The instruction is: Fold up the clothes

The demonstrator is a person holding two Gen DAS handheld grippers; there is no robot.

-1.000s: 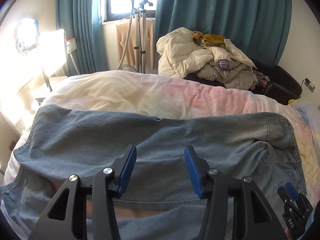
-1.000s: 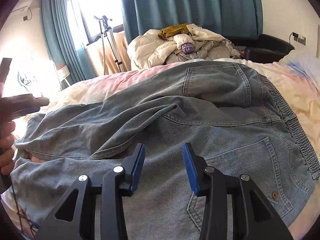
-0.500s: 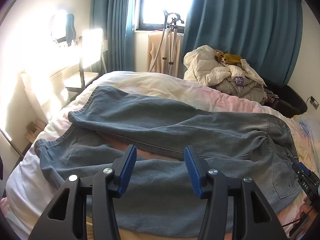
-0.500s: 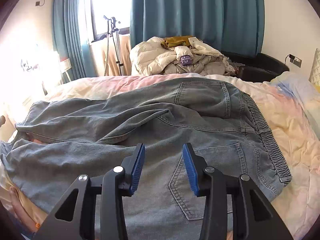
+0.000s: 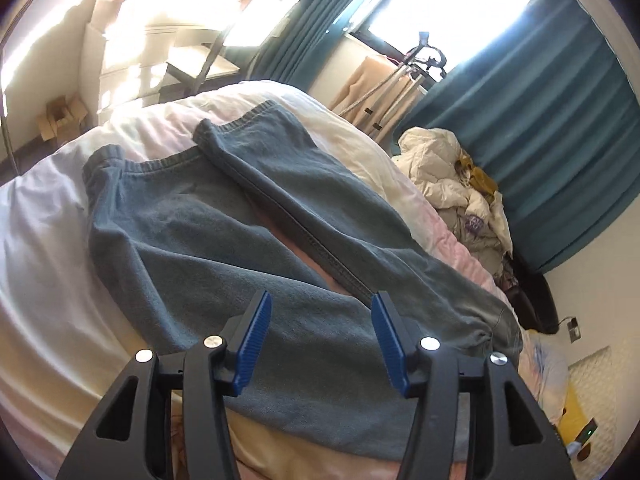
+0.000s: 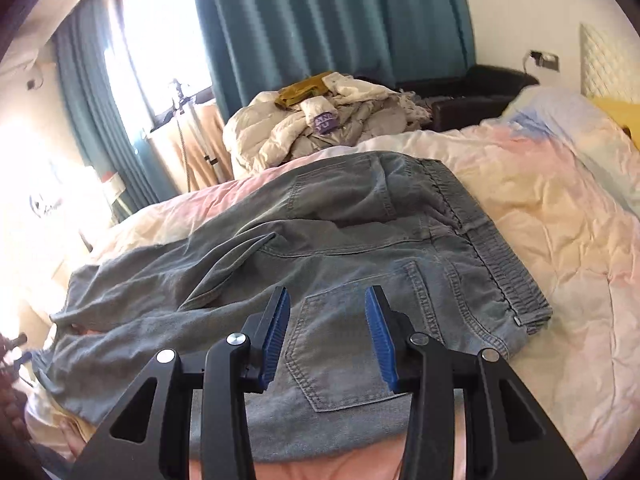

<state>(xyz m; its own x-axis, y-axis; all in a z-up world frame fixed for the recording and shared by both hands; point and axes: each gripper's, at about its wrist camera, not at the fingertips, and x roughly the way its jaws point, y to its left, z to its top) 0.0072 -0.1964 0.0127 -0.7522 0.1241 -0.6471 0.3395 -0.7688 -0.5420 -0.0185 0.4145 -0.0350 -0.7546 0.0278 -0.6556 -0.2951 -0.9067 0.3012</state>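
A pair of faded blue jeans (image 5: 224, 236) lies spread across the bed. In the left wrist view both legs run away from me, their hems near the bed's far left corner. My left gripper (image 5: 318, 344) hovers open above the near leg with nothing between its blue pads. The right wrist view shows the jeans' (image 6: 360, 256) seat, back pockets and elastic waistband. My right gripper (image 6: 326, 336) is open above the near back pocket and holds nothing.
The pastel duvet (image 6: 540, 216) covers the bed. A heap of pale jackets (image 6: 320, 124) sits behind it before teal curtains (image 6: 320, 20). A garment steamer stand (image 5: 420, 60) stands by the window, and a black sofa (image 6: 480, 84) is at the far right.
Both grippers have pulled back and up from the jeans and stayed open. The left view has swung left and tilted, so the leg hems show; the right view now centres on the waistband.
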